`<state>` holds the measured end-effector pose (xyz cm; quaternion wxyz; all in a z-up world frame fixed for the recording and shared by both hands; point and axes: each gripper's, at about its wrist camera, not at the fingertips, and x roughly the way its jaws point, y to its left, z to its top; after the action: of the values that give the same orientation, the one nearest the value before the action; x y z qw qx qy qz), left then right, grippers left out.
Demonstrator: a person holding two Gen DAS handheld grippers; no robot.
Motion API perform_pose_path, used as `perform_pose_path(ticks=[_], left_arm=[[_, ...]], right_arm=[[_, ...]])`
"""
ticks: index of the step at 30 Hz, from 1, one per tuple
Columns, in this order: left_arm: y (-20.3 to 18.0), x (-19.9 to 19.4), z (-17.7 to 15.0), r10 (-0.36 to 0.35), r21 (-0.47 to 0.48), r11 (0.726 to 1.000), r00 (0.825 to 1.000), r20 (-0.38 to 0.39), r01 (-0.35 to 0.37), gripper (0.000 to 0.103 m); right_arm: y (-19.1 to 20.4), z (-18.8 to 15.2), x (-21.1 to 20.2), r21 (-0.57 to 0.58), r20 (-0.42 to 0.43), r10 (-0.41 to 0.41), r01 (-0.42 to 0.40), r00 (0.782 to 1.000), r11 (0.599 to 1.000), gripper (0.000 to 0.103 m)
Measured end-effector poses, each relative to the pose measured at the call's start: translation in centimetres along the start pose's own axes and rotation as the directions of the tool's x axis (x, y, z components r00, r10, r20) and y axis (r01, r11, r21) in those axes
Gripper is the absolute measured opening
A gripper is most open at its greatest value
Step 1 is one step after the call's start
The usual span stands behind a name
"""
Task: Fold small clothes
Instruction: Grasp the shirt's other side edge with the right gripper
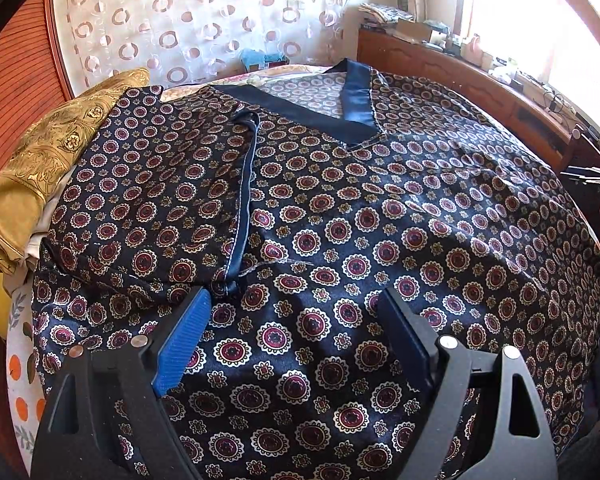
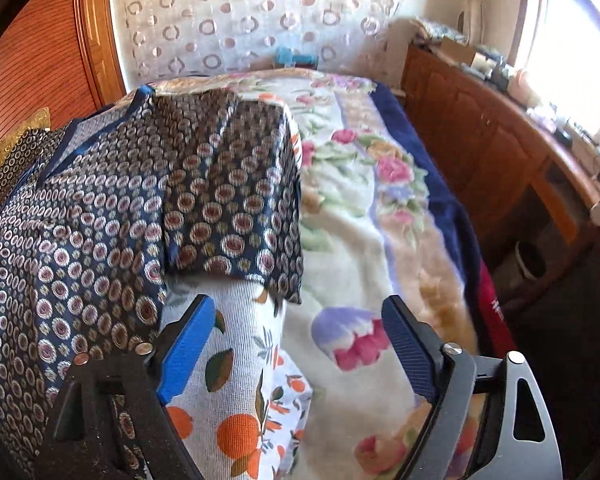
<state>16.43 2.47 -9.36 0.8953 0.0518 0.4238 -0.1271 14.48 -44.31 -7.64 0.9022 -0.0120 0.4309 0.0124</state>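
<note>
A dark navy satin shirt (image 1: 340, 200) with round medallion print and a blue V-neck band (image 1: 356, 92) lies spread flat on the bed. Its left sleeve (image 1: 148, 200) is folded in over the body, with the blue cuff edge running down the middle. My left gripper (image 1: 296, 300) hovers open over the lower part of the shirt, nothing between its blue pads (image 1: 180, 344). In the right wrist view the shirt (image 2: 80, 220) fills the left side and its right sleeve (image 2: 236, 200) sticks out flat. My right gripper (image 2: 298, 306) stands open just below that sleeve's hem, over the bedding, holding nothing.
A gold patterned cloth (image 1: 40, 168) is piled left of the shirt. A floral blanket (image 2: 360, 220) and an orange-print sheet (image 2: 236, 400) cover the bed. A wooden dresser (image 2: 480, 140) with clutter runs along the right under the window. A circle-print curtain (image 1: 180, 20) hangs behind.
</note>
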Motion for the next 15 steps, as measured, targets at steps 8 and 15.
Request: perform_pose_path(ticks=[8,15], left_arm=[[0.0,0.0,0.0,0.0,-0.001,1.0,1.0,0.001,0.0,0.086],[0.0,0.0,0.0,0.001,-0.001,1.0,1.0,0.001,-0.001,0.086]], right_arm=[[-1.1,2.3,2.2,0.06,0.021,0.07,-0.071,0.997,0.996,0.074],[-3.0,3.3,3.1,0.139,0.04,0.127,-0.131,0.991,0.982,0.031]])
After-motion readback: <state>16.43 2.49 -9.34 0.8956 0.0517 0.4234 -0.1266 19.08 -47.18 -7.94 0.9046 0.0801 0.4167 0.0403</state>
